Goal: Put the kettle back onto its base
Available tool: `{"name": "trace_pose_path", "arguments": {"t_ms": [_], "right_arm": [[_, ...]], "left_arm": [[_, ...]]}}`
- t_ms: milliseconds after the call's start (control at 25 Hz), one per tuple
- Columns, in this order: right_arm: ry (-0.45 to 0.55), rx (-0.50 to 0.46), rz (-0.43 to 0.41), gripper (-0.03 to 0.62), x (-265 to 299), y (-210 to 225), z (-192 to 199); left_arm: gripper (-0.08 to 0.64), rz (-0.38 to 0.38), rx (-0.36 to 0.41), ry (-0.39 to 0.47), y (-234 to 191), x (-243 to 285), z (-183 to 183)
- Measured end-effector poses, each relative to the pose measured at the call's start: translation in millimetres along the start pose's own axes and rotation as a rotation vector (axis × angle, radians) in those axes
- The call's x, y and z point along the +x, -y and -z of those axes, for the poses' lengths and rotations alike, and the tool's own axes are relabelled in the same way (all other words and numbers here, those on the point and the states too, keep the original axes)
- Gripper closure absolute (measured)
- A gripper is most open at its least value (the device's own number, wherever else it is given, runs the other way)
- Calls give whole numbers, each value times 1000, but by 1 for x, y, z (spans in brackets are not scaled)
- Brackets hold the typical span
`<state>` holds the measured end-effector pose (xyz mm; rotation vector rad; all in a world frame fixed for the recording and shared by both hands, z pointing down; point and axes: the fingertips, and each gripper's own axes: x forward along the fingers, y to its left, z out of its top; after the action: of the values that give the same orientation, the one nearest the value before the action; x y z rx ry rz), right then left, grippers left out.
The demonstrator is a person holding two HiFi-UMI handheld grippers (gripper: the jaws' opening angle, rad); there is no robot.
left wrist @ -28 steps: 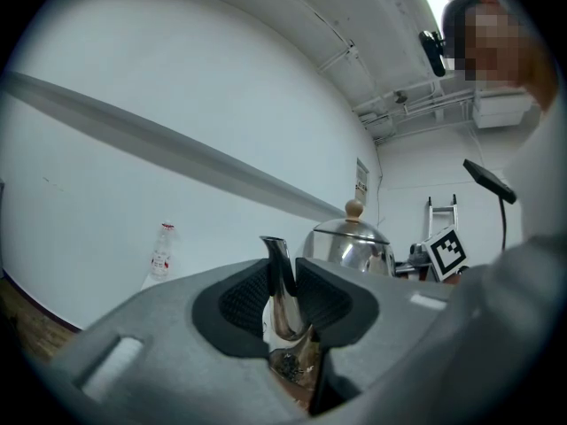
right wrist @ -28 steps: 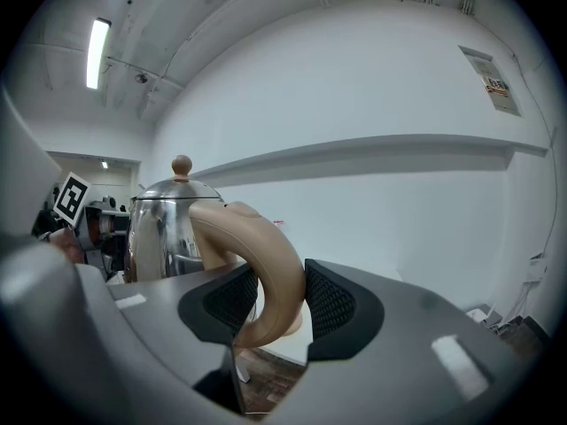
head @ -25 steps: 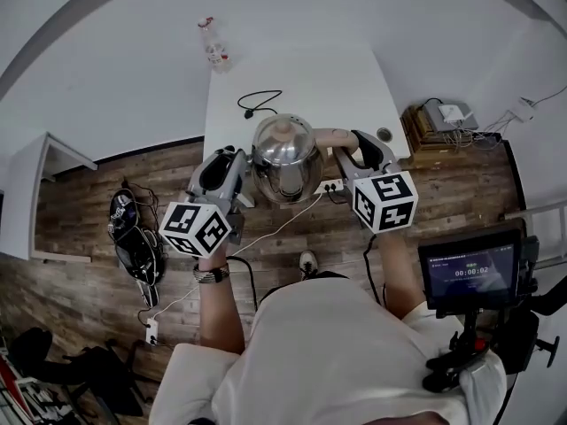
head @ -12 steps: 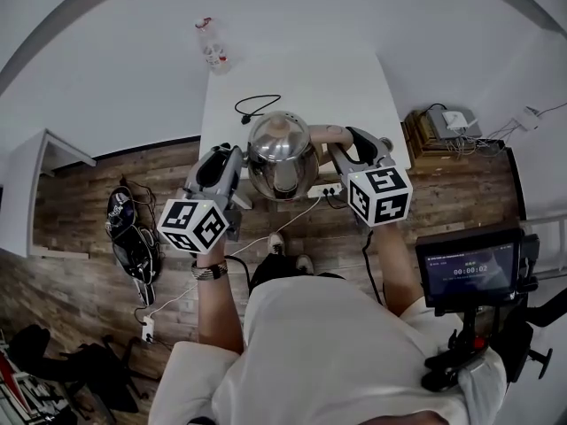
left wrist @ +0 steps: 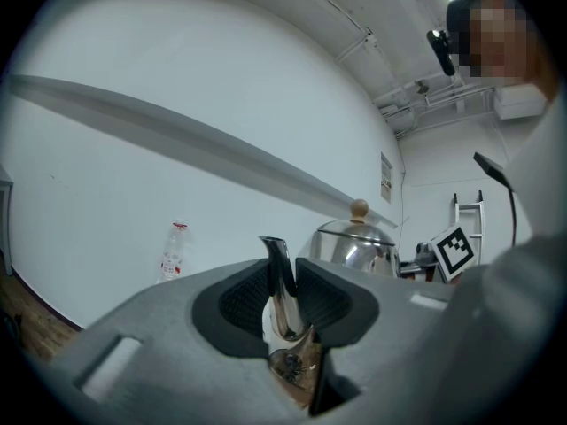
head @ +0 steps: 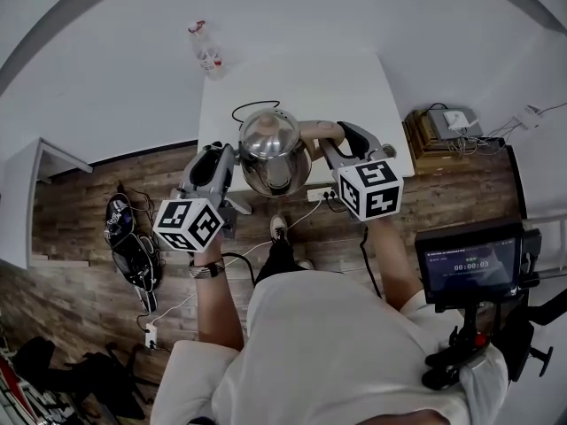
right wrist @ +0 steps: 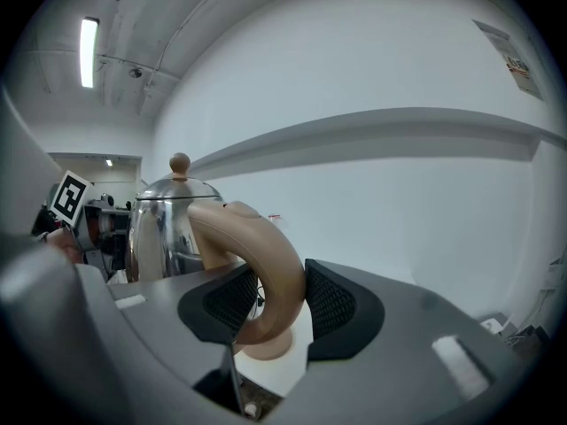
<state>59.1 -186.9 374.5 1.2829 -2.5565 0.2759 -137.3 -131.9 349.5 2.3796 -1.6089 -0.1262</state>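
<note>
A shiny steel kettle [head: 273, 149] with a tan knob and a tan handle [right wrist: 257, 255] hangs above the near edge of the white table [head: 354, 87], carried between both grippers. My left gripper [head: 232, 162] is shut on the thin spout [left wrist: 278, 277], which stands upright between the black pads; the kettle's body [left wrist: 354, 246] shows just beyond. My right gripper [head: 330, 144] is shut on the curved handle, with its pads on either side of the loop. I cannot make out the kettle's base in any view.
A black cable with a plug [head: 252, 109] lies on the table just beyond the kettle. A plastic bottle [head: 205, 51] stands at the far left corner. A power strip [head: 321, 193] hangs at the front edge. A wooden crate [head: 447, 122] and a monitor stand [head: 469, 264] are to the right.
Both grippers and the kettle have moved away from the person and farther over the table, and they have sunk a little. Both grips are unchanged.
</note>
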Motion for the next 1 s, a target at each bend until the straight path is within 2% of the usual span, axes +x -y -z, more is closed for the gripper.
{"name": "trace_pose_path", "arguments": {"t_ms": [200, 360, 680, 1000], "right_arm": [[-36, 9, 6, 428, 71, 13, -5], [-56, 24, 17, 428, 114, 20, 7], [-58, 22, 43, 428, 121, 22, 14], [-85, 38, 58, 428, 126, 26, 37]], "left_arm": [[463, -4, -20, -28, -57, 50, 0], [462, -8, -30, -37, -91, 77, 14], [462, 7, -27, -30, -100, 86, 21], [462, 14, -37, -72, -104, 92, 44]]}}
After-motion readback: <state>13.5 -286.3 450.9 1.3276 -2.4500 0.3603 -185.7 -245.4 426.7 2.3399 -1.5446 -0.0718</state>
